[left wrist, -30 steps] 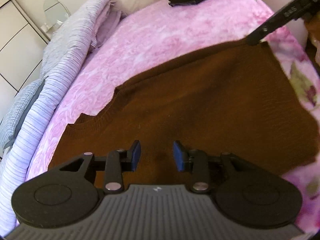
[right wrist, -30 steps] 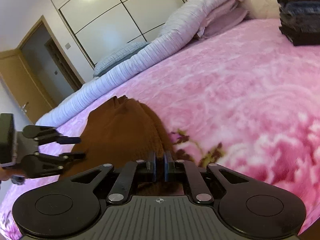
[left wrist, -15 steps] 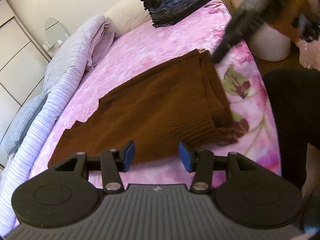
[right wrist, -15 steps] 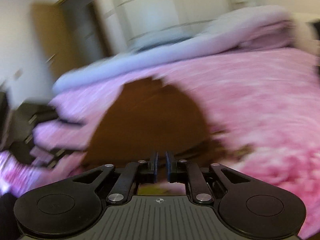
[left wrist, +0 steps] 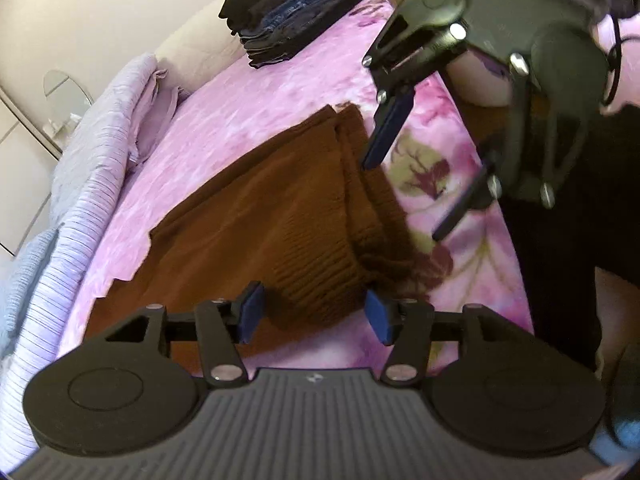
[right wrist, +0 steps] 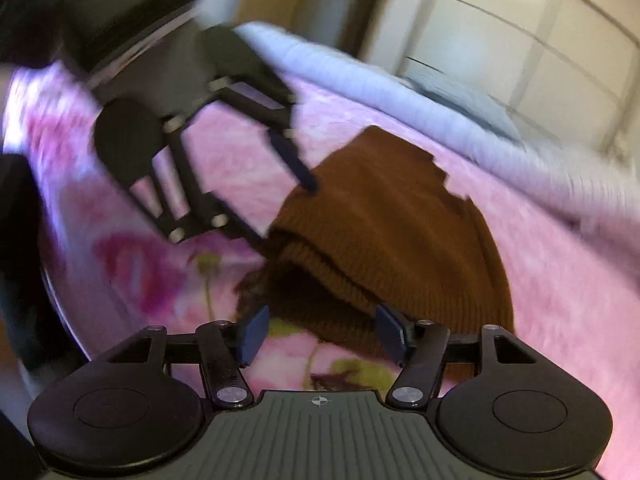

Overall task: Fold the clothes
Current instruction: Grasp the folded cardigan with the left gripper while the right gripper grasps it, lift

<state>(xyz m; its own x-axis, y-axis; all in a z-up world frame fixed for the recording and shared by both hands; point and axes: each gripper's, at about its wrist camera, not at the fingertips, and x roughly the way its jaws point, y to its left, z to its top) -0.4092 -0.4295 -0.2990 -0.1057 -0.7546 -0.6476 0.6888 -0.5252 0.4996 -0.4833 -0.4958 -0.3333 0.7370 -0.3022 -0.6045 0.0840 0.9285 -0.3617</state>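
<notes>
- Sweater status: the brown ribbed-knit sweater (left wrist: 256, 216) lies on the pink floral bedspread (left wrist: 280, 80), one side laid over the body, so a doubled ribbed edge (left wrist: 320, 276) faces me near the bed's edge.
- Change, right side: a second ago my right gripper (right wrist: 320, 334) was pressed together on the sweater's edge. Its fingers now stand spread, pinching nothing, just above the hem. I judge that the carried edge has been laid down and let go.
- Change, left side: my left gripper (left wrist: 314, 314) has drawn back from over the sweater's middle to the near hem. Its fingers are spread wider than before, the ribbed edge showing between them, gripping nothing.
- Meaning for the task: one lengthwise fold appears laid. Layers bunch unevenly at the hem, so I judge a squaring-up or a further fold remains.
- Reference: a stack of dark folded garments (left wrist: 296, 12) sits at the far end of the bed, well apart.
</notes>
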